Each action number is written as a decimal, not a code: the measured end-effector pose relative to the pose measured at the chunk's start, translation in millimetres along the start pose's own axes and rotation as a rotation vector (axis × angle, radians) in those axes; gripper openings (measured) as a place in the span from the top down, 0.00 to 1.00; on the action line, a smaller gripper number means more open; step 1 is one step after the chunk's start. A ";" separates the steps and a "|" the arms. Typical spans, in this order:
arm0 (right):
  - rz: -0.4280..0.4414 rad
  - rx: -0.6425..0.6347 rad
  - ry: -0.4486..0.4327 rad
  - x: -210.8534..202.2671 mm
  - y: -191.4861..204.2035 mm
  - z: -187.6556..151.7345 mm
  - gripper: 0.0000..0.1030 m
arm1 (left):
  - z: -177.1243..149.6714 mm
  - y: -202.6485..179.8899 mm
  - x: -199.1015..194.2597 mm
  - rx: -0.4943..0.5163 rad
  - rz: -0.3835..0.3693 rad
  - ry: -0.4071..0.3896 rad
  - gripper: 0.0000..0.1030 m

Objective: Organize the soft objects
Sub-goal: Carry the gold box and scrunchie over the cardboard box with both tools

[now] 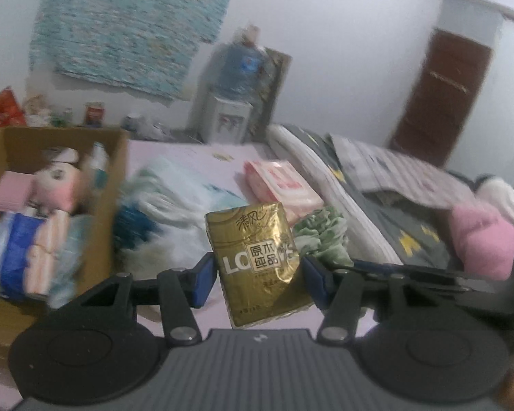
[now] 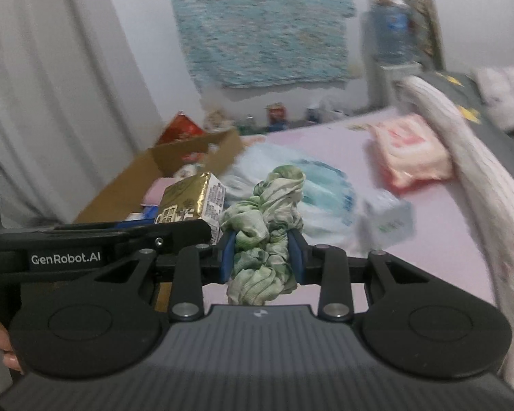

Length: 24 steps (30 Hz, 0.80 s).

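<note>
Gold tissue pack (image 1: 257,260): brand script "清风" at the top; below it a white "LO" beside a framed panel reading "原木纯品"; smaller print lower down is illegible. Left gripper (image 2: 65,257), side of its body: white lettering "GenRobot.AI".

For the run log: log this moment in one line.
left gripper: holds gold tissue pack | right gripper: holds green cloth | cardboard box: part-filled

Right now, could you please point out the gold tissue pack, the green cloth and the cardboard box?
gold tissue pack (image 1: 257,260): left wrist view, printed front.
green cloth (image 2: 264,236): right wrist view, bunched middle.
cardboard box (image 1: 114,185): left wrist view, right wall.
</note>
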State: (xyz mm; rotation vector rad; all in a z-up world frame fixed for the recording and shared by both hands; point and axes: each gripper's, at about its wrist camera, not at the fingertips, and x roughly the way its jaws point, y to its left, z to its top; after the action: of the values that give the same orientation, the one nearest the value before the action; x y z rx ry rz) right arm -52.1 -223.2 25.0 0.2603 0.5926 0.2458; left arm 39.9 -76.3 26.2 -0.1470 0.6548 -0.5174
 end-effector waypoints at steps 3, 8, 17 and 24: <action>0.060 -0.046 0.013 17.8 27.5 13.2 0.70 | 9.0 26.4 -20.9 -0.049 0.041 -0.049 0.46; 0.169 -0.139 0.063 59.2 88.3 39.9 0.70 | 20.6 77.8 -57.9 -0.127 0.136 -0.125 0.46; 0.338 -0.198 0.327 172.6 179.0 68.4 0.70 | 35.0 183.9 -79.4 -0.220 0.335 -0.080 0.46; 0.361 -0.150 0.573 247.8 205.2 50.5 0.69 | 29.3 243.7 -60.8 -0.232 0.410 0.096 0.46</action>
State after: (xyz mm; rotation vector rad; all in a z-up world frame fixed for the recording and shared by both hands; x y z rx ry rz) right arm 144.6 35.3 1.2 0.1471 1.0885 0.7250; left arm 117.6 164.0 11.8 -0.2011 0.8143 -0.0526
